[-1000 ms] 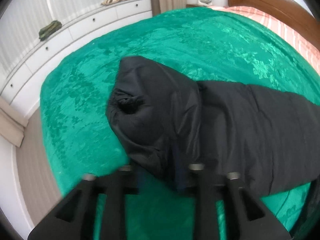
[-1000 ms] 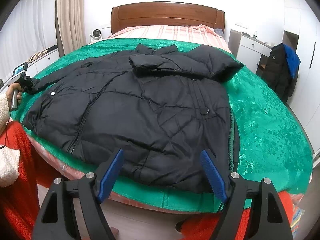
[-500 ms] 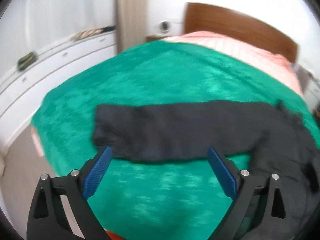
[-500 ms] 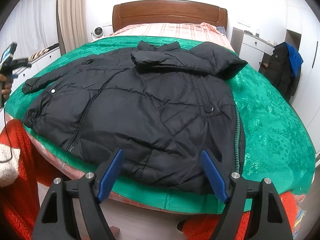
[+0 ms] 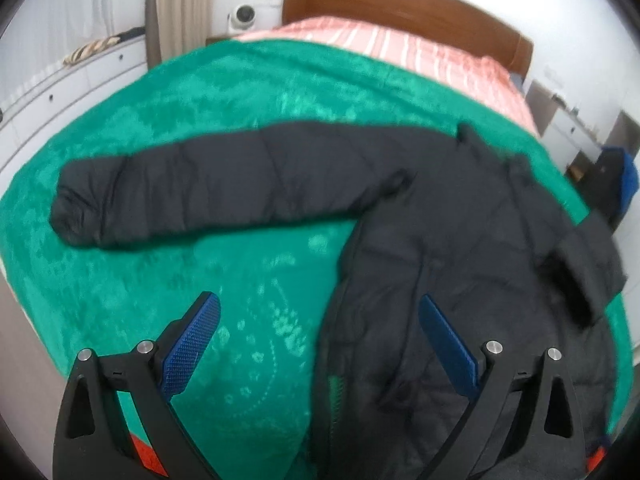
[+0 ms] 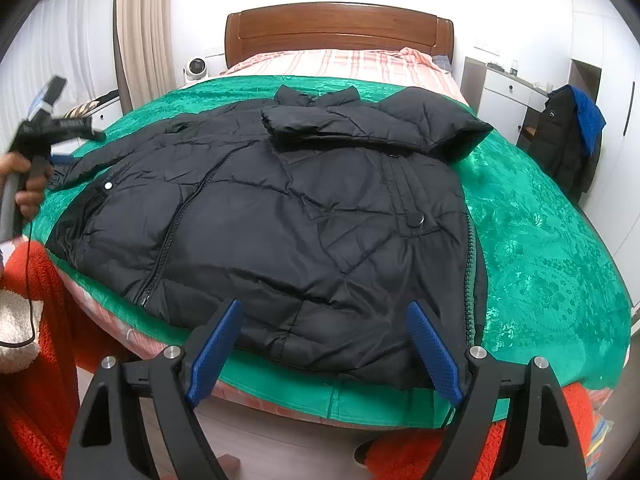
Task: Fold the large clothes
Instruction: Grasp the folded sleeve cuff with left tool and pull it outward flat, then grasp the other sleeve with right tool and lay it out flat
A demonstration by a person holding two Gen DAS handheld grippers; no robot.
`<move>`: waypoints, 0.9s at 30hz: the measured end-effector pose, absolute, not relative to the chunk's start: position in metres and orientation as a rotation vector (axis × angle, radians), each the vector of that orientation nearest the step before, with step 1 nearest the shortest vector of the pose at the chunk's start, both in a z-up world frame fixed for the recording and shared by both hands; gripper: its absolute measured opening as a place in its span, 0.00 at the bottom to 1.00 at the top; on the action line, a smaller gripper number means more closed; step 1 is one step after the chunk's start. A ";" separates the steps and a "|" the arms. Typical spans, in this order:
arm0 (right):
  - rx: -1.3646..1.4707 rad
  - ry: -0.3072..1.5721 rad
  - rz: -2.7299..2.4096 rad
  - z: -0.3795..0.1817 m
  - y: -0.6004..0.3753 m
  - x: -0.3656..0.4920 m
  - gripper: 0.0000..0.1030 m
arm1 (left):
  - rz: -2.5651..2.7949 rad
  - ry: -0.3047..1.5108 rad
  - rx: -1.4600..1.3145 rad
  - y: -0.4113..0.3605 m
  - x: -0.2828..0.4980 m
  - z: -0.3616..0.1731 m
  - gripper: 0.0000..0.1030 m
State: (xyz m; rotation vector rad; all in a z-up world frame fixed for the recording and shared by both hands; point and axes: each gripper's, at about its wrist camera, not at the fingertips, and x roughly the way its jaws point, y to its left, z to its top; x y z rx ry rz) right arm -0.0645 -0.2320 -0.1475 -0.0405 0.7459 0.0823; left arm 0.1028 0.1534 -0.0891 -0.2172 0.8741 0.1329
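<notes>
A black puffer jacket (image 6: 304, 216) lies front-up on the green bedspread (image 6: 540, 248). One sleeve (image 6: 340, 124) is folded across the chest. The other sleeve (image 5: 208, 184) lies stretched flat toward the left, with its cuff free. My left gripper (image 5: 316, 304) is open and hovers above the bedspread and the jacket's side edge, holding nothing. It also shows in the right wrist view, where a hand holds the left gripper (image 6: 52, 132) beside the bed. My right gripper (image 6: 324, 306) hangs over the jacket's hem with its jaws opening; the pads do not press on the fabric.
The bed has a wooden headboard (image 6: 340, 28) and a pink striped sheet (image 6: 340, 62). White drawers (image 5: 80, 80) and a curtain (image 6: 140, 40) stand on the left. At the right are a white dresser (image 6: 504, 96) and a hanging dark coat (image 6: 568, 140). Red fleece clothing (image 6: 48, 300) is at the near edge.
The left gripper let go of the sleeve cuff, opened wide, drew back and swung toward the jacket's body. The sleeve now lies flat. The right gripper stayed put, its jaws slightly wider.
</notes>
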 end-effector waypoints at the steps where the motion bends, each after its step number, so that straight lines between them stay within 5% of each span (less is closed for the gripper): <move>1: -0.040 0.746 0.082 -0.148 -0.232 -0.064 0.81 | 0.148 0.883 -0.196 0.152 0.103 -0.098 0.97; 19: 0.042 0.711 0.113 -0.103 -0.260 -0.026 0.85 | 0.168 0.942 -0.188 0.156 0.109 -0.151 1.00; 23: -0.100 0.651 0.149 -0.070 -0.242 0.037 0.99 | 0.159 0.903 -0.219 0.159 0.101 -0.160 1.00; 27: -0.452 0.623 0.197 -0.095 -0.182 0.105 0.99 | 0.150 0.881 -0.207 0.159 0.099 -0.160 1.00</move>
